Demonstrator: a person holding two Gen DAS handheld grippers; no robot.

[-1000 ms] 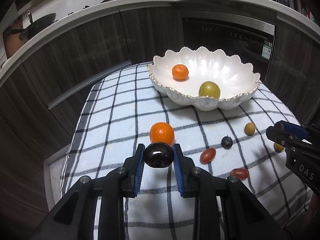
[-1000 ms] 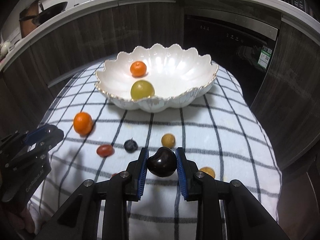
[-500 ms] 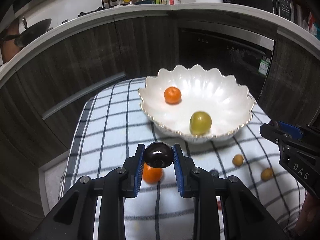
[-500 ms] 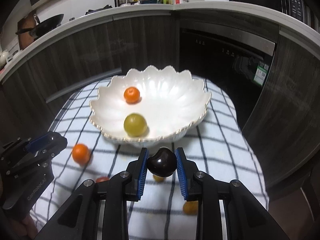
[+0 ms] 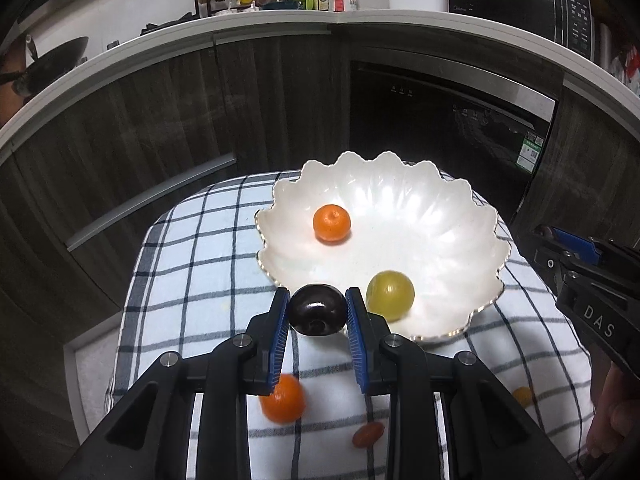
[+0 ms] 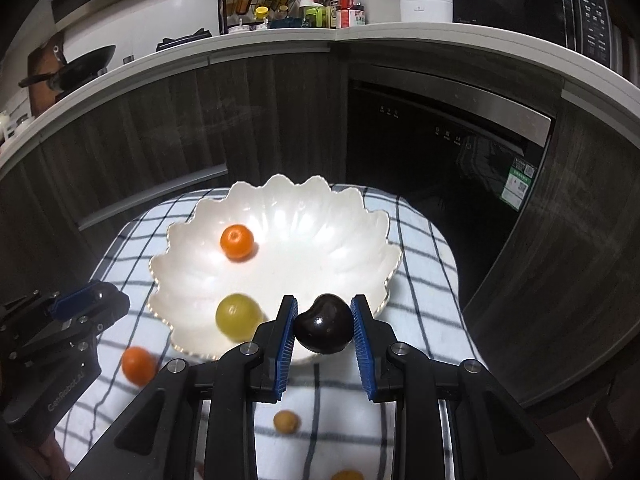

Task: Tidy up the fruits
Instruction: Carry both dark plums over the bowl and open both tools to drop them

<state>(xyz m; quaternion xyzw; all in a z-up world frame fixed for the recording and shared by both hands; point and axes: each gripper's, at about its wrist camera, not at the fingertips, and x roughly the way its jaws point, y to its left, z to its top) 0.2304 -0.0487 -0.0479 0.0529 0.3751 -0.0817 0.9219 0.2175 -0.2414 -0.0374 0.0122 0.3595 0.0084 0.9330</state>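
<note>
My left gripper (image 5: 318,314) is shut on a dark plum (image 5: 318,309), held above the near rim of the white scalloped bowl (image 5: 452,216). My right gripper (image 6: 325,326) is shut on another dark plum (image 6: 325,324), also above the bowl's (image 6: 320,204) near rim. In the bowl lie an orange mandarin (image 5: 331,223) and a yellow-green fruit (image 5: 390,295). On the checked cloth (image 5: 192,264) lie a second mandarin (image 5: 281,399), a red cherry tomato (image 5: 368,435) and small yellow fruits (image 6: 285,421). Each gripper shows at the other view's edge.
The cloth (image 6: 416,280) covers a small table with drops at its left, right and far edges. Dark wood cabinets (image 5: 160,128) and a dishwasher (image 5: 448,128) stand behind. The counter above holds a spice rack (image 6: 260,0) and a wok (image 6: 76,68).
Both grippers have risen and moved forward with their plums, from over the loose fruit on the cloth to the bowl's near rim. The bowl's fruit has not moved.
</note>
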